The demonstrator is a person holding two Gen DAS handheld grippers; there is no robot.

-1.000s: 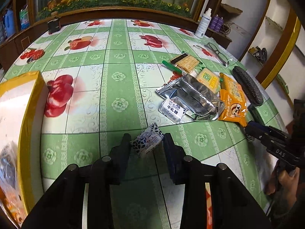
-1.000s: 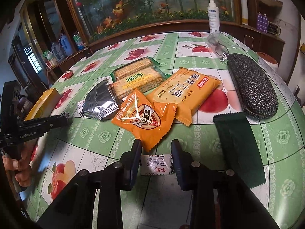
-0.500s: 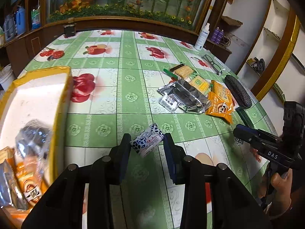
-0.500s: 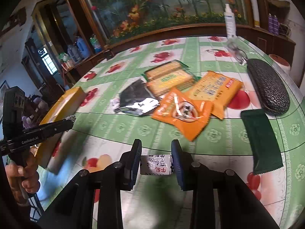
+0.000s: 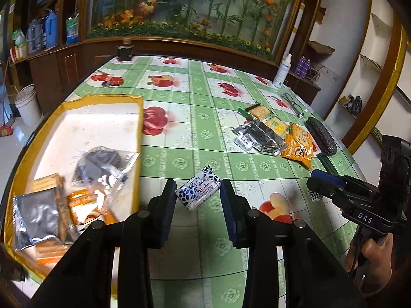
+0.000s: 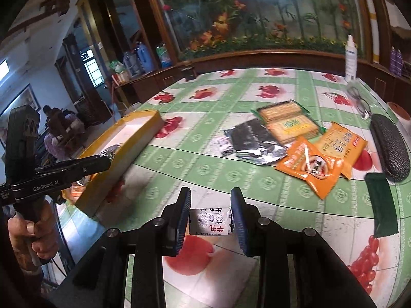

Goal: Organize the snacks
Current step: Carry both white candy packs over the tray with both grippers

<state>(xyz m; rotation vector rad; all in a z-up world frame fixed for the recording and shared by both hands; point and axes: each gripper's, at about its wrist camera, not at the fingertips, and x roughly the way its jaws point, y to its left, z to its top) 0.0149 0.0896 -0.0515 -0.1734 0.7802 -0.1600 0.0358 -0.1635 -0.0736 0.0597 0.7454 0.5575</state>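
Note:
My left gripper (image 5: 197, 195) is shut on a small white candy packet with blue spots (image 5: 198, 191), held tilted above the green tablecloth, just right of the yellow-rimmed box (image 5: 140, 118). My right gripper (image 6: 210, 217) is shut on a small white candy packet with black print (image 6: 210, 221), held level above the table. The box (image 6: 120, 159) lies to the left in the right wrist view and holds several snack bags (image 5: 102, 169). A pile of loose snacks remains on the table: a silver bag (image 6: 253, 142), biscuit packs (image 6: 289, 122) and orange bags (image 6: 312, 165).
A black glasses case (image 6: 390, 146), a dark green packet (image 6: 381, 204) and spectacles (image 6: 359, 101) lie at the right. A white spray bottle (image 6: 350, 59) stands at the far edge. A hand (image 6: 33, 233) grips the left tool's handle. Wooden cabinets ring the table.
Both grippers have lifted and swung left towards the yellow box, each still holding its packet. The box has come fully into the left wrist view; the snack pile has slid right.

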